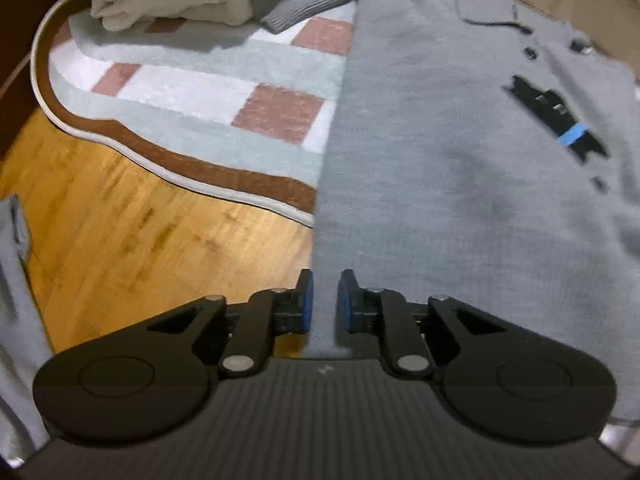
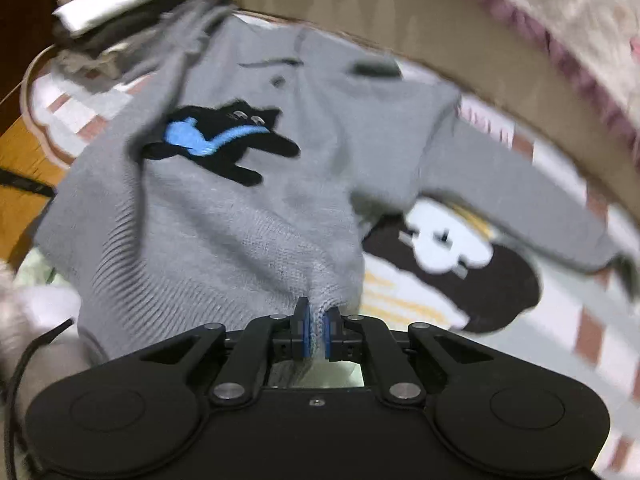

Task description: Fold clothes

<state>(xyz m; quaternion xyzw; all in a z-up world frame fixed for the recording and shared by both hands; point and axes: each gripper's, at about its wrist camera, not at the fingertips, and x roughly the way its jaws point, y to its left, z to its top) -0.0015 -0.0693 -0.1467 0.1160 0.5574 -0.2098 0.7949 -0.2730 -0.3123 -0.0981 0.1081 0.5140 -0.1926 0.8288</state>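
- Blue pads line the fingers of the right gripper (image 2: 316, 330), which are clenched on a bunched bit of hem of the grey knit sweater (image 2: 248, 216).
- From that pinch the sweater spreads away over a checked rug (image 2: 592, 328), front side up, with a black cat patch (image 2: 224, 140) carrying blue marks on the chest.
- One sleeve (image 2: 520, 204) reaches out to the right across a brown-and-white garment (image 2: 452, 252) lying on the rug.
- Fingers of the left gripper (image 1: 325, 300) stand a little apart, with the straight side edge of the same sweater (image 1: 440, 160) running between them; whether the pads press the cloth I cannot tell.
- Left of that edge lie the rug (image 1: 224, 92), with its brown border, and bare wooden floor (image 1: 120, 216).
- At the far end of the rug sits a pile of folded clothes (image 1: 168, 4), beige and dark.
- Behind the sweater runs a tan bed edge (image 2: 400, 20) with a pink floral cover above it.
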